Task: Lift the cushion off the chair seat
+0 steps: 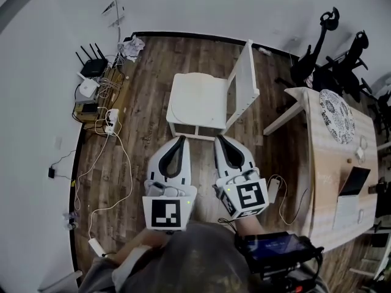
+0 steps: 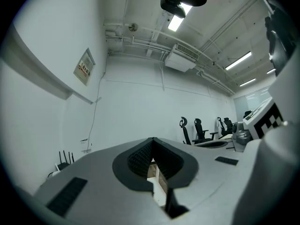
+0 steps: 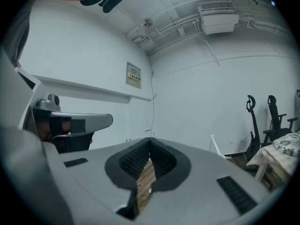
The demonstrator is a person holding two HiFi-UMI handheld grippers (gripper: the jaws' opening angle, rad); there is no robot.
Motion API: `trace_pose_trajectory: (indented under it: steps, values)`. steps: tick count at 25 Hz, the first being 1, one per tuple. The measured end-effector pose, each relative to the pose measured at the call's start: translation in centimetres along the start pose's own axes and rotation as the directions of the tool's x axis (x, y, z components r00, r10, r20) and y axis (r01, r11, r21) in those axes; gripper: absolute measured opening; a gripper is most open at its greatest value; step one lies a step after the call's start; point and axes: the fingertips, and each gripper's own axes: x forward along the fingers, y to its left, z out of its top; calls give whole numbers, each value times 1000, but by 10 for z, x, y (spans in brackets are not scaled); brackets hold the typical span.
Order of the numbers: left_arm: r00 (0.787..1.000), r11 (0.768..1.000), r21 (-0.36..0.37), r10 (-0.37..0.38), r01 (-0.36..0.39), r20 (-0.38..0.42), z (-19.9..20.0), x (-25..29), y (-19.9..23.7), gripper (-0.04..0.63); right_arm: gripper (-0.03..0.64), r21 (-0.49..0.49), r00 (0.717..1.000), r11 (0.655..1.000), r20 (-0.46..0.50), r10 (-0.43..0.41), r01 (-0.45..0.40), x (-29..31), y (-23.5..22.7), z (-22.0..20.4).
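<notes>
Atop chair, cushion, just beyond left hand-held gripper, right hand-held gripper, both clenched

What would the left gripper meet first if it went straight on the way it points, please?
Most likely the front edge of the white chair, just ahead of the left gripper. Whether it would hit the seat frame or the cushion on top is unclear, since height is hard to judge.
</notes>
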Motion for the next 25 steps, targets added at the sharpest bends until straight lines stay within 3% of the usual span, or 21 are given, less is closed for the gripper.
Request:
trace_pose_trajectory:
  steps: [7, 13, 25]
  values:
    - [998, 999, -25, -44, 45, 38, 7, 34, 29, 6, 7, -41, 999, 998, 12, -37, 37, 44, -5, 19]
    - [998, 995, -80, -64, 65, 12, -7, 58, 38, 6, 8, -74, 998, 995, -12, -70, 69, 58, -18, 19]
    - [990, 990, -8, -138, 138, -1, -2, 130, 19, 6, 8, -42, 990, 989, 16, -143, 144, 85, -79, 19]
